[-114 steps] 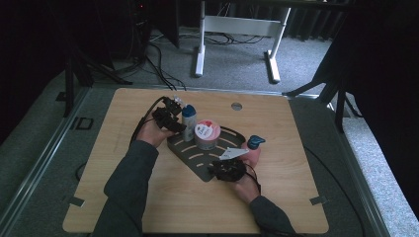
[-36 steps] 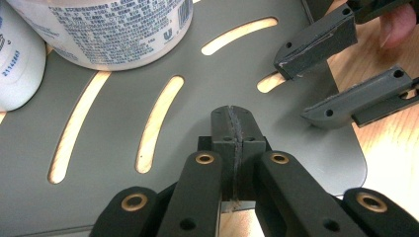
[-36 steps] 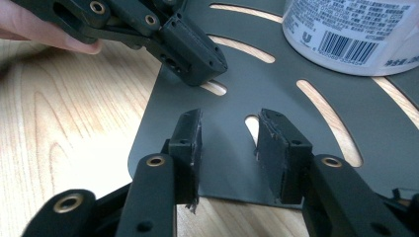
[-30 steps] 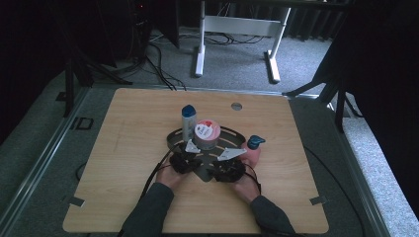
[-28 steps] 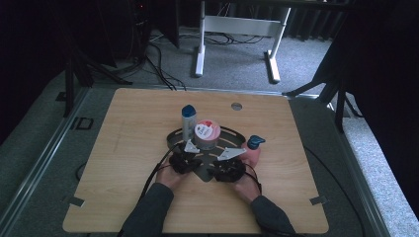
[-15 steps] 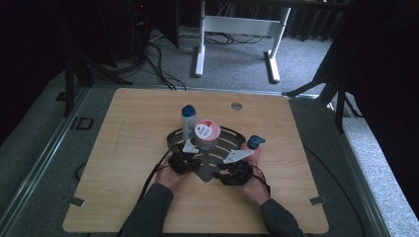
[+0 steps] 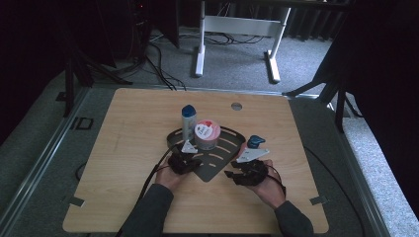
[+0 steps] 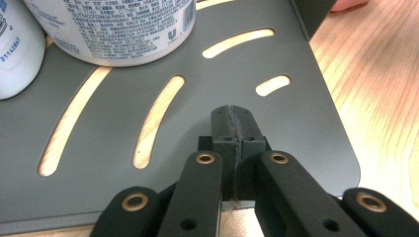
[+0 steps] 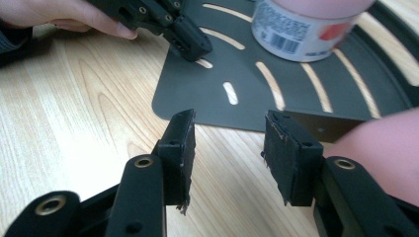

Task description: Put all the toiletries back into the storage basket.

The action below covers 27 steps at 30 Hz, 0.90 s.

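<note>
A dark slotted fan-shaped tray (image 7: 223,159) lies mid-table and carries a pink-lidded jar (image 7: 206,134) and a blue-capped white bottle (image 7: 188,120). My left gripper (image 7: 190,161) is shut, its tips resting on the tray's near left part (image 8: 306,113) with nothing between the jaws (image 8: 232,116); the jar (image 8: 113,24) and bottle (image 8: 15,49) stand just ahead of it. My right gripper (image 7: 236,175) is open over bare wood just off the tray's near right edge. In the right gripper view (image 9: 232,148) its jaws face the tray's corner (image 9: 247,74), the jar (image 9: 301,24) and the left gripper (image 9: 190,42).
A pink bottle with a blue cap (image 7: 255,143) stands off the tray's right edge, close to my right gripper, and shows as a pink blur (image 9: 380,143). A round hole (image 7: 236,105) sits near the table's far edge. Bare wood surrounds the tray.
The left gripper came from the back left by the bottle to the tray's front. Over the last second the right gripper drew back from the tray's edge, to the right.
</note>
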### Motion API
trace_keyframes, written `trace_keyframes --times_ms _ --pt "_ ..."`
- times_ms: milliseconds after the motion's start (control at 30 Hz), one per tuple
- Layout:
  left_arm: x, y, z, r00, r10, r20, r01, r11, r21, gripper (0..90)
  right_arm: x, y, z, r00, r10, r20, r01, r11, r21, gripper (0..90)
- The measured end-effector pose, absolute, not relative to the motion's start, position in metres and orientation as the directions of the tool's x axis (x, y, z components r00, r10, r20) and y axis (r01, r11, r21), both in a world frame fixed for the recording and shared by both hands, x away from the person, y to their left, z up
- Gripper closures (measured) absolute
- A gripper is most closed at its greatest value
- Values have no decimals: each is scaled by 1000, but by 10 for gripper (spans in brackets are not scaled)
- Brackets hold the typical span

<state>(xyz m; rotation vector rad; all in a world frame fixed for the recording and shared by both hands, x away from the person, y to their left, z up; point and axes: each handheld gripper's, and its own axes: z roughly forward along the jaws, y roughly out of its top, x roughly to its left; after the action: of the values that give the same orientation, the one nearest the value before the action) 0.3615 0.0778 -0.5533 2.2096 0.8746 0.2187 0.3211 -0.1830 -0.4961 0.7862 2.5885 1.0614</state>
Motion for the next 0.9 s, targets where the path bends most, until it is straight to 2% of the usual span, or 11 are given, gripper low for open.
trace_keyframes --times_ms 900 --pt "361 79 -554 755 648 -105 518 -490 702 900 317 -248 -457 -750 661 -13 430 502 750 528"
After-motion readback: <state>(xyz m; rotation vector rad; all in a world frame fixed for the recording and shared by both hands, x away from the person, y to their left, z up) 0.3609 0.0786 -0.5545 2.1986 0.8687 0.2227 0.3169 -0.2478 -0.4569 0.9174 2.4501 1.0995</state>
